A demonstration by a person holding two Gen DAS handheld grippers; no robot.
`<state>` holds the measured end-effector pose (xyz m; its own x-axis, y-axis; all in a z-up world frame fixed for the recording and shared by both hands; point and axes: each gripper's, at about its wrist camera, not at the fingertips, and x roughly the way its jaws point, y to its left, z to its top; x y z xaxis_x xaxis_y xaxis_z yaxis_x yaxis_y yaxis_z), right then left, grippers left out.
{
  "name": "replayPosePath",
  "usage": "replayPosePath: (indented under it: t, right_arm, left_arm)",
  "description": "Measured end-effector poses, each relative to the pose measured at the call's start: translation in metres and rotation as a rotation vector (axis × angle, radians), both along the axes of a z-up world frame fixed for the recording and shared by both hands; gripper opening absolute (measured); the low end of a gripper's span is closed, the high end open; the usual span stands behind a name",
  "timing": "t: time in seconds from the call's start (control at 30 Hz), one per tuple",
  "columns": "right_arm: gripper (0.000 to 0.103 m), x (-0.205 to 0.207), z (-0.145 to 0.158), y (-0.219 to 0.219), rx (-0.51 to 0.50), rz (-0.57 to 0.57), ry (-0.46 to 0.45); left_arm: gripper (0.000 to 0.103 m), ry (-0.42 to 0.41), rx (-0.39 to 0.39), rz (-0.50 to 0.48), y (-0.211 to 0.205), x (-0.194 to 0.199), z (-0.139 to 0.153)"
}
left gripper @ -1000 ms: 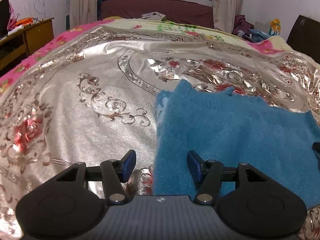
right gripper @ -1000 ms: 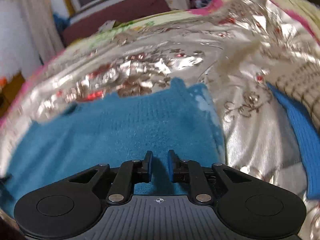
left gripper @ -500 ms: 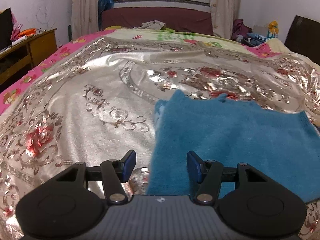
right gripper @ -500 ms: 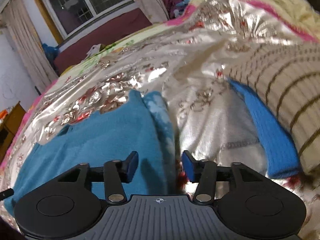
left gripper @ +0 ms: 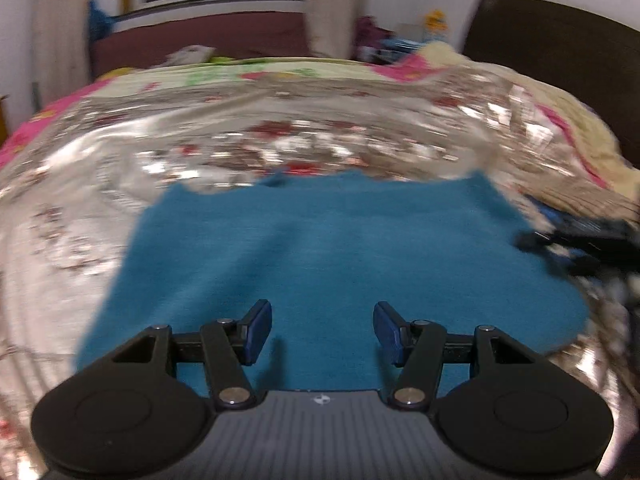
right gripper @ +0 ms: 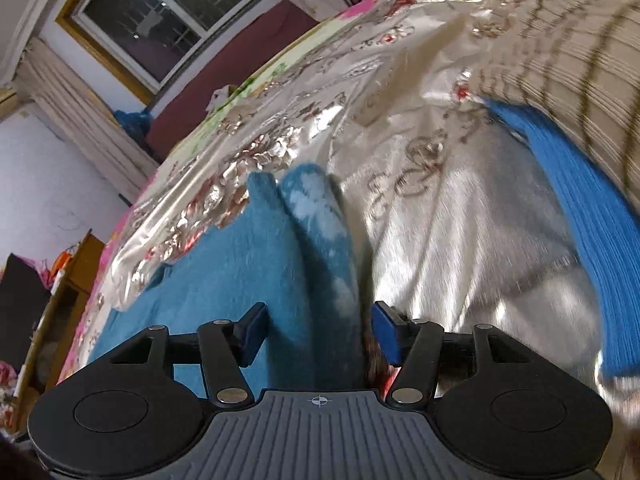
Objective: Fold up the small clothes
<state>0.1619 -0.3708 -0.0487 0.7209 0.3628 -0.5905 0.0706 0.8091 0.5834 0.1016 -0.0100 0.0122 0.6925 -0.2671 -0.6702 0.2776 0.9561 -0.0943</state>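
A teal fuzzy garment lies folded flat on the shiny silver bedspread. My left gripper is open and empty, hovering over the garment's near middle. In the right wrist view the same garment shows its right edge, with pale patches along the fold. My right gripper is open and empty, its jaws straddling that edge without closing on it. The right gripper also shows in the left wrist view, at the garment's right side.
A beige striped knit with a bright blue ribbed band lies to the right on the bed. A dark headboard stands at the far right, a window and maroon bench behind.
The right gripper has opened wider and tilted at the garment's right edge. The left gripper has swung right, from the garment's left edge to over its middle; its view is blurred.
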Motion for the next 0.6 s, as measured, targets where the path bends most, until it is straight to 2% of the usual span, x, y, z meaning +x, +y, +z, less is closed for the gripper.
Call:
replayPosePath:
  t: [0.1,0.23,0.33,0.4,0.6]
  right_arm:
    - [0.059,0.013,0.000,-0.001,0.002,0.031,0.001]
    - [0.060,0.028,-0.003,-0.003,0.039,0.094,0.003]
    - [0.061,0.041,-0.009,-0.005,0.072,0.111,0.009]
    - [0.066,0.047,-0.012,-0.006,0.117,0.111,0.008]
    - [0.066,0.040,-0.010,-0.015,0.165,0.228,0.013]
  left_arm:
    - [0.061,0.014,-0.010,-0.113,-0.029,-0.010,-0.003]
    - [0.061,0.002,0.042,-0.263,-0.070,-0.028,-0.007]
    - [0.061,-0.011,0.083,-0.341,-0.093,-0.032,-0.012]
    - [0.061,-0.003,0.090,-0.353,-0.104,-0.029,-0.015]
    - [0.061,-0.005,0.068,-0.325,-0.106,-0.012,-0.011]
